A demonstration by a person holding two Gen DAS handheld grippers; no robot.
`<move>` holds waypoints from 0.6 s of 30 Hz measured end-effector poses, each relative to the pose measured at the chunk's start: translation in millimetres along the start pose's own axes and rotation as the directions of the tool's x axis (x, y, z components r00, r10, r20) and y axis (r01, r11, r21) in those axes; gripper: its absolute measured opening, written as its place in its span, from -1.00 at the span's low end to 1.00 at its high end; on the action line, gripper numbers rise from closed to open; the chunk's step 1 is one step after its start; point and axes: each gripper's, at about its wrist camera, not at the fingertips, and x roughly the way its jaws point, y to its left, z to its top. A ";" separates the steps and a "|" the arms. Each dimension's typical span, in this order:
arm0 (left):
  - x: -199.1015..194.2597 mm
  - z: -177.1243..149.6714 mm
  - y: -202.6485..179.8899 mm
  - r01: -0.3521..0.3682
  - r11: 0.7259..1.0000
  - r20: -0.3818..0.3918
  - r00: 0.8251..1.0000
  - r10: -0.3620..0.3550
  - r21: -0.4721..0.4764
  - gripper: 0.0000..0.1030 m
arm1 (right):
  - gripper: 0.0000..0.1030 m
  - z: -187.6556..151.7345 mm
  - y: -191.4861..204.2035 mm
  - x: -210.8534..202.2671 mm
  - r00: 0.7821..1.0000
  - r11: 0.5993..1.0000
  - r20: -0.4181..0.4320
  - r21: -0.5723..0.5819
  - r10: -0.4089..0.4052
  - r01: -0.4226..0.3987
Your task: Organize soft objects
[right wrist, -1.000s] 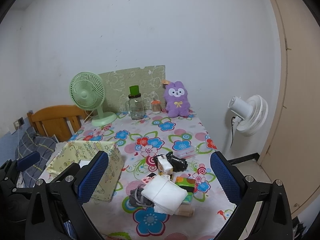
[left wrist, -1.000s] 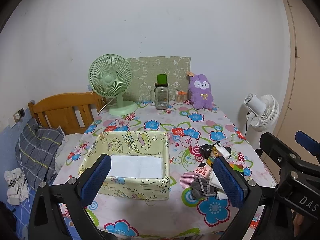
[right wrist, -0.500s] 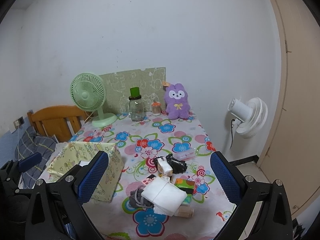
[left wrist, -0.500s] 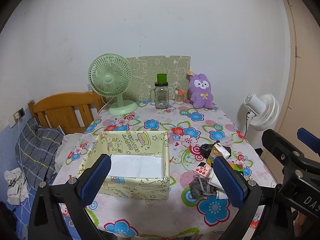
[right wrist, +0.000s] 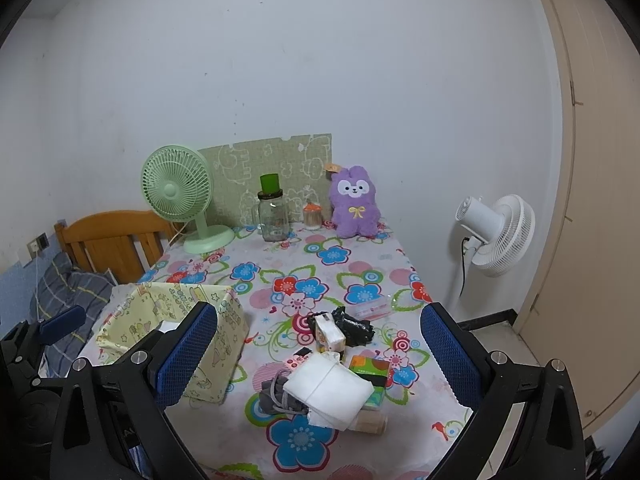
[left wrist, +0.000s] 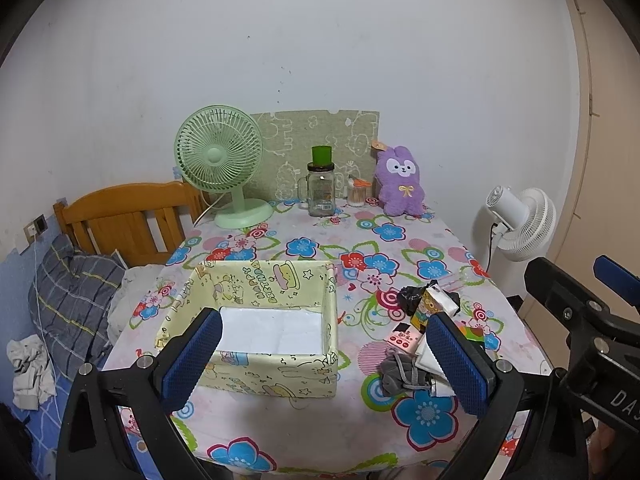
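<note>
Grippers left (left wrist: 324,356), right (right wrist: 318,354) agape above table (right wrist: 360,272).

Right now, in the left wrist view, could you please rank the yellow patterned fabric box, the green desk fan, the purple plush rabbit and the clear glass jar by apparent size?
1. Yellow patterned fabric box, though it sits nearest the camera.
2. Green desk fan.
3. Purple plush rabbit.
4. Clear glass jar.
</note>
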 end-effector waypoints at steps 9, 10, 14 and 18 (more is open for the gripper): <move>0.1 -0.6 0.0 -0.016 1.000 0.010 1.000 0.015 0.002 0.99 | 0.99 0.6 0.1 0.5 1.000 1.000 -0.002 0.001 0.001 -0.001; 0.2 -0.5 -0.3 -0.016 1.000 0.010 1.000 0.016 0.003 0.99 | 0.99 0.7 0.6 -0.3 1.000 1.000 -0.003 -0.002 -0.003 0.003; 0.1 -0.5 -2.3 -0.014 1.000 0.015 1.000 0.014 0.006 0.99 | 0.99 -0.6 -1.0 -1.9 1.000 1.000 -0.001 -0.003 -0.008 0.008; 0.7 -2.0 -3.1 -0.013 1.000 0.015 1.000 0.013 0.007 0.99 | 0.99 -0.5 -0.7 -1.3 1.000 1.000 -0.007 -0.003 -0.008 0.008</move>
